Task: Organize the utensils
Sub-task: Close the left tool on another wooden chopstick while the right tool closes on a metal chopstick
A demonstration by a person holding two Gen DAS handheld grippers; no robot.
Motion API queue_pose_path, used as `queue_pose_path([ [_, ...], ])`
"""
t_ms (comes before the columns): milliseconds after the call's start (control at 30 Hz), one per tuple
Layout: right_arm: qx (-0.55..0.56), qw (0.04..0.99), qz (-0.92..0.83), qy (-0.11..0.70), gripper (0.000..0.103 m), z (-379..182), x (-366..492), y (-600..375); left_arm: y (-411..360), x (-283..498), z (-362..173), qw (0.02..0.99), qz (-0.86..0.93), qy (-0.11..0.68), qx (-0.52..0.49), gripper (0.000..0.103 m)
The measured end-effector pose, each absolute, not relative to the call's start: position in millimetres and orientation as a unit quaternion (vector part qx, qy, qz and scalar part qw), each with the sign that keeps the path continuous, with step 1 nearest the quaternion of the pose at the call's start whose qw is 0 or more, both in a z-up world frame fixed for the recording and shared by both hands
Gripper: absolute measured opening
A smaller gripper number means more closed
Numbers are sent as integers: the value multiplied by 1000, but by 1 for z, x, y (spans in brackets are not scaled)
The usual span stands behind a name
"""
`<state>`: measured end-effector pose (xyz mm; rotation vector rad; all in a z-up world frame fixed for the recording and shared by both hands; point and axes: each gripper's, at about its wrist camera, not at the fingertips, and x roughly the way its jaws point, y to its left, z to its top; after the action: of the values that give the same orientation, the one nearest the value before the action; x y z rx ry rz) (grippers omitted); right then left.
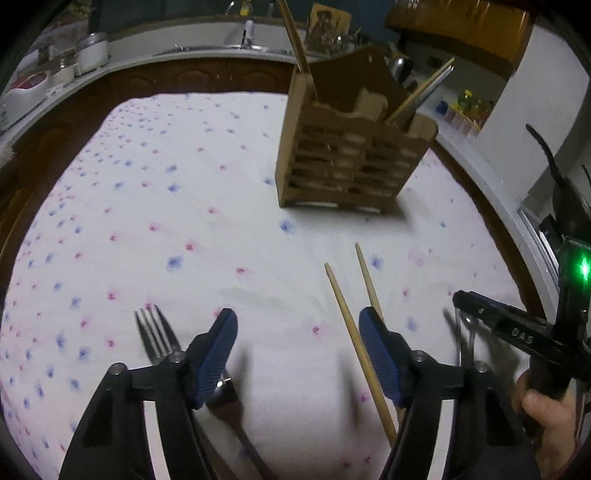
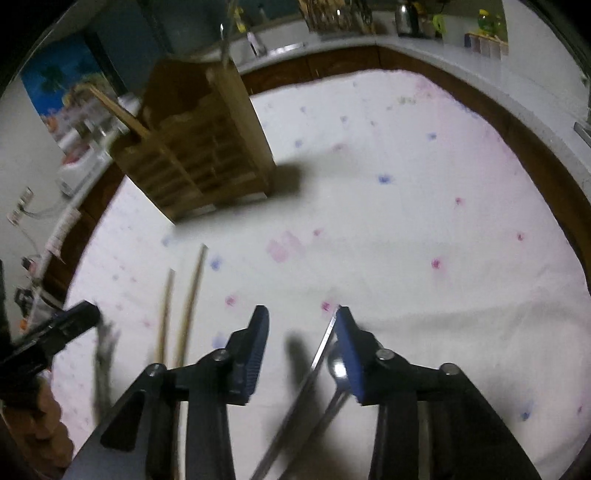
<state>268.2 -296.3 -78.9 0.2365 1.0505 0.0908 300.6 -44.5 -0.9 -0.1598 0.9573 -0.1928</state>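
A wooden utensil holder (image 1: 354, 158) (image 2: 199, 147) stands at the far side of the floral tablecloth (image 1: 184, 229), with chopsticks sticking out of it. My left gripper (image 1: 297, 321) is open just above the cloth. A fork (image 1: 155, 332) lies under its left finger, and one of two loose chopsticks (image 1: 347, 321) (image 2: 192, 291) runs between the jaws, close to the right pad. My right gripper (image 2: 301, 314) is open and low over a knife (image 2: 321, 350) and a spoon (image 2: 338, 365). Both lie beside its right finger, and the left pad is clear of them.
Kitchen counters (image 1: 207, 48) with jars, a kettle (image 2: 406, 16) and bottles ring the table. A hand (image 1: 546, 410) holds the other gripper at the right edge of the left wrist view. Dark wooden cabinet fronts (image 2: 332, 66) run below the counter.
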Motion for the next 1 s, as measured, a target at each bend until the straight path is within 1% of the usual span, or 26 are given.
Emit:
queue_pose_path([
  [167,107,848,62,515,34,-87,260,-287,-54,318,-16,871,-97,476,-77,64],
  [267,80,851,63,516,34,-87,250,-276,-61,327,-26,864,-104,488,-72,57],
  [333,87,850,63,516,33,-86,246,-277,-66,333,-33,860,-107,494,-70,52],
  [367,89,850,63,516,31,-86,246,-279,-69,336,-37,857,-107,499,-68,51],
  [433,95,849,61,517,25,-86,250,-282,-74,342,-43,853,-107,507,-63,45],
  [467,98,848,61,517,23,-87,253,-284,-78,344,-43,855,-105,504,-57,44],
  [667,115,848,71,513,22,-89,259,-288,-108,355,-47,853,-117,508,5,40],
  [700,117,848,72,512,22,-89,259,-289,-114,356,-48,853,-121,508,22,38],
  [733,119,848,74,511,22,-89,259,-289,-122,357,-50,854,-125,503,50,31],
  [767,120,848,76,511,22,-89,259,-289,-127,356,-50,853,-129,502,66,27],
  [833,122,848,79,510,22,-90,259,-290,-133,353,-50,848,-155,497,99,16],
  [933,120,849,82,508,22,-90,258,-290,-131,349,-50,833,-196,498,140,14],
  [1000,121,849,84,507,22,-90,257,-291,-126,348,-49,827,-207,502,144,14],
])
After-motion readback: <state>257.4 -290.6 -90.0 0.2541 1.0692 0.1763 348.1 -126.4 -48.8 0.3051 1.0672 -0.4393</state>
